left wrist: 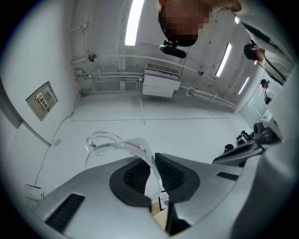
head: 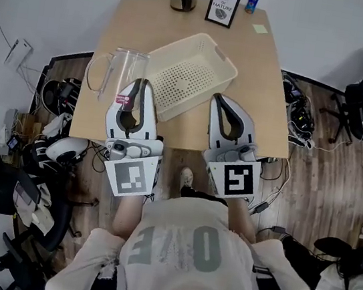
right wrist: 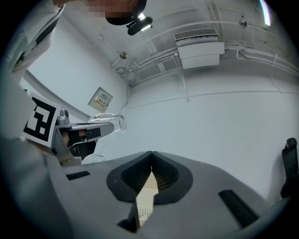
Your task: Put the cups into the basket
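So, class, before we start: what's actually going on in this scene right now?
A person works with a gripper in each hand. The left gripper is shut on the wall of a clear handled cup, holding it just left of the cream basket on the wooden table. The right gripper is shut and empty, by the basket's near side. No cup is in the basket.

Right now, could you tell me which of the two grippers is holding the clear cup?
The left gripper: its jaws clamp the wall of the clear cup, whereas the right gripper is shut on nothing near the basket.
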Demonstrator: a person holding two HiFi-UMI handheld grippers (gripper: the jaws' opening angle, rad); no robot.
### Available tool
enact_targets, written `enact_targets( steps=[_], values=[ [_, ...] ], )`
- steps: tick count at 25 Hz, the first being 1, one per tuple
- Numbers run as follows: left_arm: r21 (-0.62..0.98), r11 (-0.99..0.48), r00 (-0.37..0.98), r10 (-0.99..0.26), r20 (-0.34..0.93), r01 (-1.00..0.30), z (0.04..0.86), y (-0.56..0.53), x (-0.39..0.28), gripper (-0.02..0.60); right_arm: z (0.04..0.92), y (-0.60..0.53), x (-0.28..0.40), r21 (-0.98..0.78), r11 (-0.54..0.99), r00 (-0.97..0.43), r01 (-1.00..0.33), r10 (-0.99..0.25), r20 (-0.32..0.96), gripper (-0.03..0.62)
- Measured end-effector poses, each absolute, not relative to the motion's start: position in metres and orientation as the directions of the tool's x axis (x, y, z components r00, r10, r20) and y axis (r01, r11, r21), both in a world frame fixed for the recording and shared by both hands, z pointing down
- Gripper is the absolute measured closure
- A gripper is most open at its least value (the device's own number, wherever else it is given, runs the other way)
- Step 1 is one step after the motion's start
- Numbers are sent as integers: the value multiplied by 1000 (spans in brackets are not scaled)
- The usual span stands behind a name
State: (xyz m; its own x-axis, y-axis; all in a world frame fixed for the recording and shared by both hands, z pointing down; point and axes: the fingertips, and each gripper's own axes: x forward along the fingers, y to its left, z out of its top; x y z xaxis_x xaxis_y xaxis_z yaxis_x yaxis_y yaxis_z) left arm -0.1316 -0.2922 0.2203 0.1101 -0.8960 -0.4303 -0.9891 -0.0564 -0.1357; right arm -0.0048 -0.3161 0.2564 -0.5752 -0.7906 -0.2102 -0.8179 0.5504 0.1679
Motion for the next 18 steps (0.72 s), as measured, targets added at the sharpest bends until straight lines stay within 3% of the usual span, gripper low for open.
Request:
enact_targets(
  steps=[18],
  values=[
    [-148, -91, 137, -930, -341, -985, 244, -424, -142, 548, 289, -451, -11, 132, 549, -564, -825, -813, -144, 597]
  ],
)
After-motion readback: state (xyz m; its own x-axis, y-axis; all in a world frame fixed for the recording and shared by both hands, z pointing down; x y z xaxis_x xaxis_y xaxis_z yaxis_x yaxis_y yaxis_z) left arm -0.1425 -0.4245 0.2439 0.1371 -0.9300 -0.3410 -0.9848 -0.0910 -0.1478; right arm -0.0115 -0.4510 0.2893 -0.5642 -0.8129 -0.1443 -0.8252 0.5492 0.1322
